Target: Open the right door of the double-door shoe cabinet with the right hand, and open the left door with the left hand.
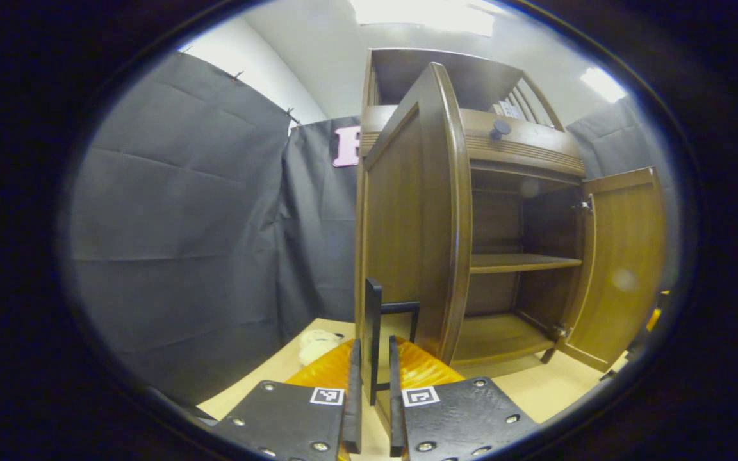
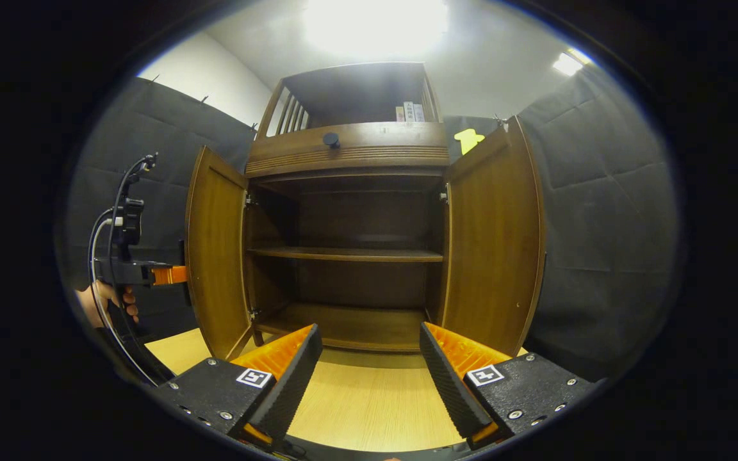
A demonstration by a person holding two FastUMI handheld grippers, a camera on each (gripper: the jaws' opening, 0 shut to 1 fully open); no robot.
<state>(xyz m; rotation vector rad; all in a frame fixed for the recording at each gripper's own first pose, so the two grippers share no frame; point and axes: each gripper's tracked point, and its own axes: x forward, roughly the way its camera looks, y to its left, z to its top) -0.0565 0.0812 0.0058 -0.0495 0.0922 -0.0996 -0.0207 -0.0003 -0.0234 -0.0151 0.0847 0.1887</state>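
The brown wooden shoe cabinet (image 2: 350, 153) stands on the table with both doors swung out. In the left gripper view the left door (image 1: 407, 218) is seen nearly edge-on, and my left gripper (image 1: 374, 384) is shut on its black bar handle (image 1: 374, 320). The right door (image 1: 622, 269) stands wide open beyond it. In the right gripper view my right gripper (image 2: 369, 378) is open and holds nothing, facing the cabinet's inside between the left door (image 2: 215, 256) and the right door (image 2: 494, 243). A hand (image 2: 103, 298) holds the left gripper (image 2: 177, 275) at the left door's outer side.
Inside the cabinet are a middle shelf (image 2: 343, 254) and a bottom board. Above sit a drawer with a dark knob (image 2: 331, 139) and an open top shelf with books (image 2: 410, 112). The light wooden table (image 2: 356, 397) lies in front. A pale soft object (image 1: 318, 342) rests left of the cabinet.
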